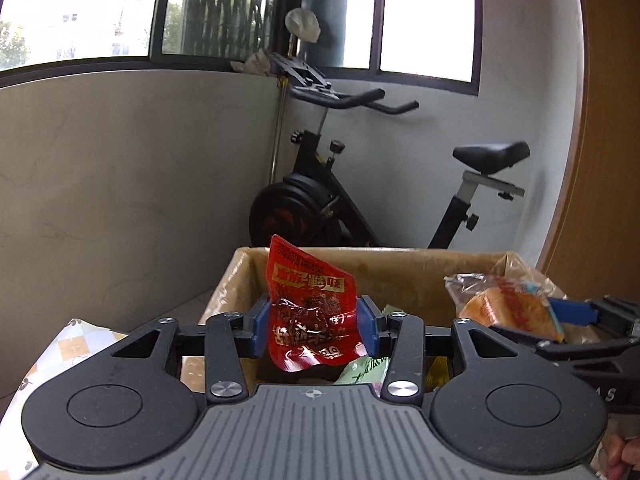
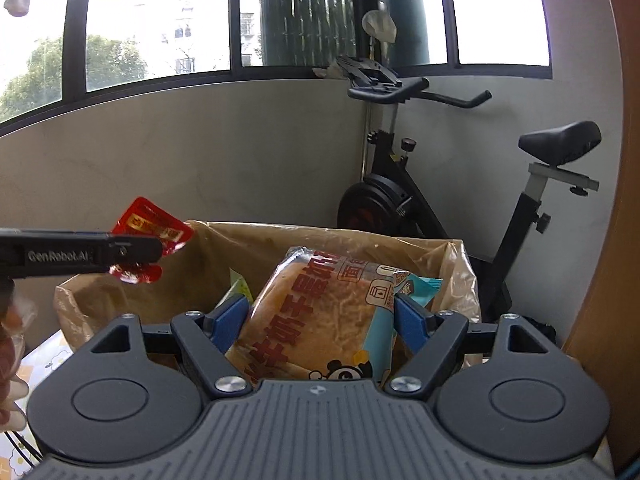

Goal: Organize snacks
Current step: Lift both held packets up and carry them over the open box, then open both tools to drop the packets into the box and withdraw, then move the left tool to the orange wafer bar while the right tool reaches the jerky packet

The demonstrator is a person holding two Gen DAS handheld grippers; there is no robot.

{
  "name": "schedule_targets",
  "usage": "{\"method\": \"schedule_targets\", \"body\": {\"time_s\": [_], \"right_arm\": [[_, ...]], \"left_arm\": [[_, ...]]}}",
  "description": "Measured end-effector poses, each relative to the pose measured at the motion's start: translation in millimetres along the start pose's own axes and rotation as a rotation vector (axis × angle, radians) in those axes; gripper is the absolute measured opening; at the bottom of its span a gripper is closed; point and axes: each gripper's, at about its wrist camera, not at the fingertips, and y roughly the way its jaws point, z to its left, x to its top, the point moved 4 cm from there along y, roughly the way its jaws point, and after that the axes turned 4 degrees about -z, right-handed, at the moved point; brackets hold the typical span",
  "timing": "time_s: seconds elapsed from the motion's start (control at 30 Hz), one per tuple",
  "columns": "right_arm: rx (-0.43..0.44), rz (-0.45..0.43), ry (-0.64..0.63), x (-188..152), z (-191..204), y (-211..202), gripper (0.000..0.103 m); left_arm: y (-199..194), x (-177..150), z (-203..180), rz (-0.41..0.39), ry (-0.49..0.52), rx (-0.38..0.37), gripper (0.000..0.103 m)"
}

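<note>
"genrobot.ai" on left tool [image 2: 160, 250]

red snack pouch [image 1: 310, 308], gold lettering | orange bread pack [image 2: 320, 316], red text, teal edge | brown box [image 1: 400, 264] | blue pads [image 1: 367, 322]

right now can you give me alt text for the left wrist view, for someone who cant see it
The left tongs pinch a red snack pouch over an open cardboard box holding other snacks. At right, the right tongs hold a wrapped bread pack over the same box; an exercise bike stands behind.
</note>
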Motion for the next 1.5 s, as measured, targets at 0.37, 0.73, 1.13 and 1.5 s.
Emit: {"method": "schedule_targets", "body": {"time_s": [0.37, 0.73, 1.13, 1.5], "right_arm": [[-0.035, -0.015, -0.032, -2.8, -0.6, -19.5, 0.092], [0.025, -0.052, -0.045, -0.6, 13.0, -56.4, 0.092], [0.110, -0.079, -0.072, -17.9, 48.7, -94.3, 0.092], [0.103, -0.035, -0.081, -68.5, 58.5, -112.7, 0.092]], "left_arm": [[-13.0, -12.4, 3.9, -0.002, 0.011, -0.017, 0.071], [-55.8, -14.0, 10.9, -0.026, 0.041, -0.048, 0.071], [-99.6, -43.9, 34.8, 0.008, -0.010, -0.042, 0.071], [-112.7, -99.1, 40.1, 0.115, -0.062, -0.044, 0.071]]}}
